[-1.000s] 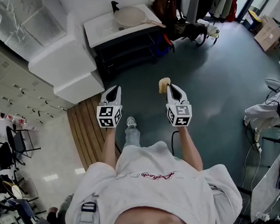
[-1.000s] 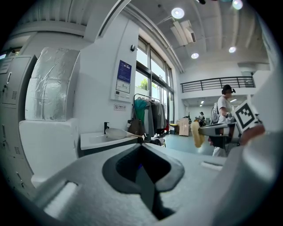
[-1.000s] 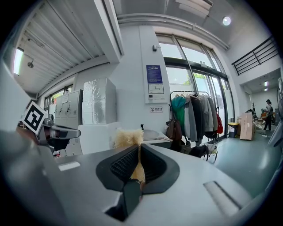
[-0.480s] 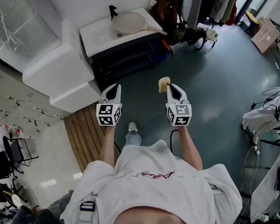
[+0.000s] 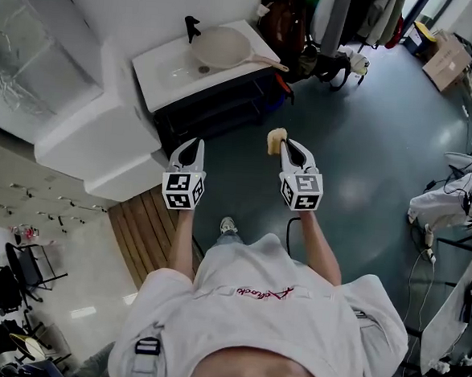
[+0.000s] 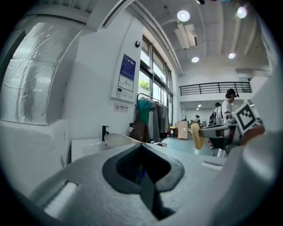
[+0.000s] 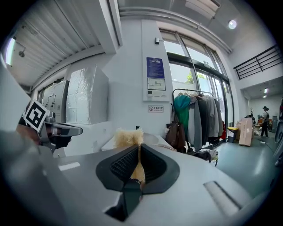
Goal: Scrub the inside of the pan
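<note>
One sponge [image 5: 276,140] is clamped in the right hand-held gripper [image 5: 284,145], the left hand-held gripper [image 5: 192,147] closed on nothing, one pan [image 5: 222,46] seen across open floor [image 5: 359,152].

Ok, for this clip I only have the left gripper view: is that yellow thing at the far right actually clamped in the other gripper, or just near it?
Observer: Clamped. The right gripper view shows the right gripper shut on the sponge, its frayed top sticking out past the jaws.
Reviewer: And which way does the pan's handle point?
Observer: In the head view the pan sits on the sink with its handle toward the person's right.
Reviewer: Is either gripper over it?
Observer: No. From above, the left gripper and the right one are both out over the floor, short of the sink.
</note>
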### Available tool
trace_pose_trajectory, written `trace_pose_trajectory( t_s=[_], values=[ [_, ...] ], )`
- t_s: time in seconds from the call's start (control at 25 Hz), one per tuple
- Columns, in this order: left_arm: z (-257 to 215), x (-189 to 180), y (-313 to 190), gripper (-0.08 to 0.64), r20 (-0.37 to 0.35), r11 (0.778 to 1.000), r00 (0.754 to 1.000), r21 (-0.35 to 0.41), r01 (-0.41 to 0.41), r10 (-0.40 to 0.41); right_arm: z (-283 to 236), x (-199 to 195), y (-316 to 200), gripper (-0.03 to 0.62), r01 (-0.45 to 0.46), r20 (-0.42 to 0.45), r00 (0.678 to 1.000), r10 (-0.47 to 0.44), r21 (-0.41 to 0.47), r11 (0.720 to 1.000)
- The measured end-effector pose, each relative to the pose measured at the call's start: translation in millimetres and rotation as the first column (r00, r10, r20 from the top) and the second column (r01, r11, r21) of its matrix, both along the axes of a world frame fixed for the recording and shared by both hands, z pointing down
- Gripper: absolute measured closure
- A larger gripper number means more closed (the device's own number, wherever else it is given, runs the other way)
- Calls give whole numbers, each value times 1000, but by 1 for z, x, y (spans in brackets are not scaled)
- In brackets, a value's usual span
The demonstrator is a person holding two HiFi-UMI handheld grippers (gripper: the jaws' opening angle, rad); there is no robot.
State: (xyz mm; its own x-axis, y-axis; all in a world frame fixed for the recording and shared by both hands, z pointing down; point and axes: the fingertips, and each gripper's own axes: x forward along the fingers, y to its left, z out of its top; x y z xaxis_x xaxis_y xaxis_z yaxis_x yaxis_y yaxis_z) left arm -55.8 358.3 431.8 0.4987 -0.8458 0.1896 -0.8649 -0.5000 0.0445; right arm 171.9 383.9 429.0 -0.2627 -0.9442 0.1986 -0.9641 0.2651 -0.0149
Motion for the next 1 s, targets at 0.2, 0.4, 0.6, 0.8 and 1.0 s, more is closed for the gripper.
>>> trace_pose_trajectory(
  t_s=[0.2, 0.4, 0.6, 0.8, 1.0],
  values=[
    [0, -15, -39, 560, -6, 1000, 1000, -5, -2, 2, -4, -13, -40, 567, -8, -4, 1000, 8, 1, 1000],
    [-1, -27, -76, 561, -10, 1000, 1000, -2, -7, 7, -4, -25, -76, 566, -18, -5, 1000, 18, 2, 1000],
    [-2, -41, -109, 561, -10, 1000, 1000, 3, -10, 10, -4, -40, -109, 567, -15, -7, 1000, 15, 8, 1000],
    [0, -53, -138, 561, -6, 1000, 1000, 6, -12, 12, 0, -53, -135, 566, -20, -6, 1000, 20, 11, 1000],
    [2, -54, -162, 561, -6, 1000, 1000, 4, -31, 31, 2, -54, -155, 566, -39, -7, 999, 39, 14, 999]
  ],
)
